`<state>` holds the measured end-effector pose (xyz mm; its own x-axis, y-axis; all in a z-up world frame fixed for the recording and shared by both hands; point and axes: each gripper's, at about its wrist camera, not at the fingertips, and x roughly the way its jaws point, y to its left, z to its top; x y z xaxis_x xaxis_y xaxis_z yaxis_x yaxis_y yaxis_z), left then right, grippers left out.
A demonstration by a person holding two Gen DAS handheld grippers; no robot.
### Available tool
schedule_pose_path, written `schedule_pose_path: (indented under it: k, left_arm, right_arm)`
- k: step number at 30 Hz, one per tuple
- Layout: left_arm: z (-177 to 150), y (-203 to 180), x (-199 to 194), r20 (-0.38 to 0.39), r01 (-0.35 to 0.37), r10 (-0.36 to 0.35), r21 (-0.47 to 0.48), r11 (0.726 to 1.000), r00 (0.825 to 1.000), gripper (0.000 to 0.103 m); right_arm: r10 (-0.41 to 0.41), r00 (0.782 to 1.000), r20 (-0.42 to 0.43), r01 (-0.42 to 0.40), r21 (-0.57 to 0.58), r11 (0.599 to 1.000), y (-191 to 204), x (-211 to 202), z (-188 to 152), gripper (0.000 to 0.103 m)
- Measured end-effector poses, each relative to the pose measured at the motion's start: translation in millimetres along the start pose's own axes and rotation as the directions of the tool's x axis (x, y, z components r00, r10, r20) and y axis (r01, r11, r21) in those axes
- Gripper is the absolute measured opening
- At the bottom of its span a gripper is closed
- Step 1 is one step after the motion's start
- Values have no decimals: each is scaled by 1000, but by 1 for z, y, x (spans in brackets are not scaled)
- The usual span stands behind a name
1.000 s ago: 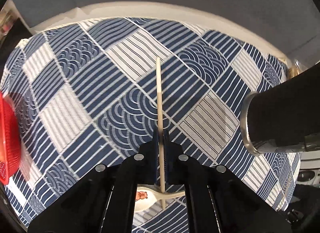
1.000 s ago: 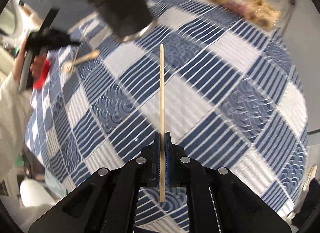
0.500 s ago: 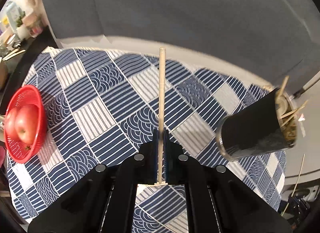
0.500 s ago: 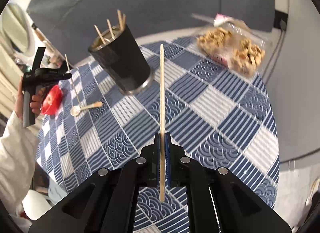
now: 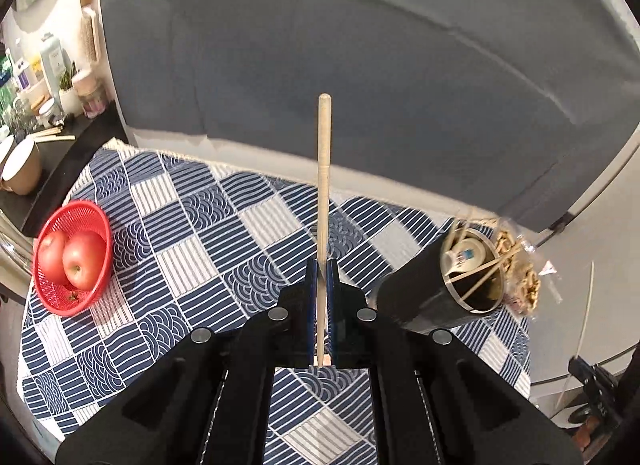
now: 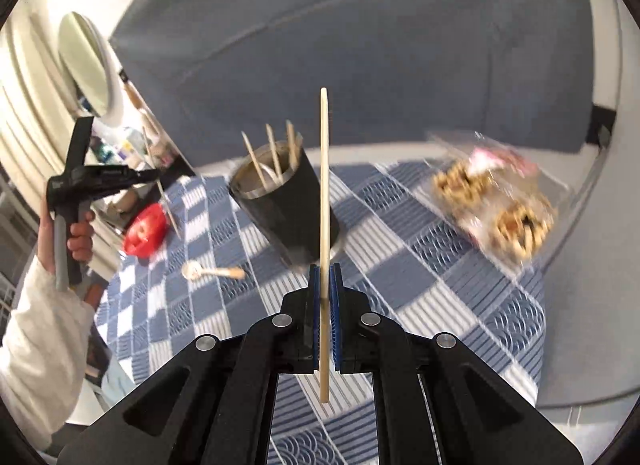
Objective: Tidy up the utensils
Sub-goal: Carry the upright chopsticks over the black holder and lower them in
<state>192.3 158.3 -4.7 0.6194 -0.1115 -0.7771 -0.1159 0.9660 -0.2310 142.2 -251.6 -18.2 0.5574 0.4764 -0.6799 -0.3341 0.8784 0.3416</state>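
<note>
My left gripper [image 5: 321, 265] is shut on a wooden chopstick [image 5: 323, 185] that sticks out ahead of it, high over the blue patterned tablecloth [image 5: 192, 233]. My right gripper [image 6: 325, 271] is shut on a second chopstick [image 6: 324, 185] in the same way. A black cup [image 5: 436, 289] stands to the right of the left gripper and holds several chopsticks and a spoon. In the right wrist view the cup [image 6: 288, 201] stands just ahead and left of the held stick. A spoon [image 6: 212, 271] lies on the cloth left of it.
A red basket with apples [image 5: 72, 257] sits at the cloth's left edge. A clear bag of snacks [image 6: 496, 201] lies at the far right. A grey sofa [image 5: 360, 85] runs behind the table. A sleeved hand [image 6: 76, 241] holds the other gripper at left.
Both grippers have risen well above the table with their chopsticks and tilted up, so the sofa, the cup's open top and the basket have come into view.
</note>
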Motion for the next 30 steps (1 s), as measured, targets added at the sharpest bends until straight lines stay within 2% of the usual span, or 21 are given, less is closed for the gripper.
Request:
schedule_pose_path:
  k: [6, 14, 20, 21, 25, 30]
  left_arm:
    - [10, -30, -30, 66, 41, -43, 32, 999, 997, 5]
    - [18, -69, -51, 143, 93, -102, 67, 993, 985, 5]
    - [32, -94, -35, 130, 133, -145, 95, 987, 981, 5]
    - [34, -97, -29, 120, 165, -176, 96, 982, 977, 5]
    - [32, -113, -10, 90, 190, -201, 119, 975, 975, 5]
    - [22, -133, 13, 48, 174, -186, 185, 967, 981, 5]
  right_arm:
    - [136, 988, 78, -135, -15, 991, 5, 9, 34, 5]
    - [309, 944, 115, -302, -73, 950, 15, 40, 77, 5]
    - [367, 919, 145, -356, -96, 929, 19, 69, 102, 5]
    - [378, 911, 166, -365, -101, 925, 19, 73, 104, 5]
    - [436, 869, 235, -432, -71, 899, 14, 93, 107, 5]
    - [464, 863, 201, -458, -77, 885, 15, 125, 110, 5]
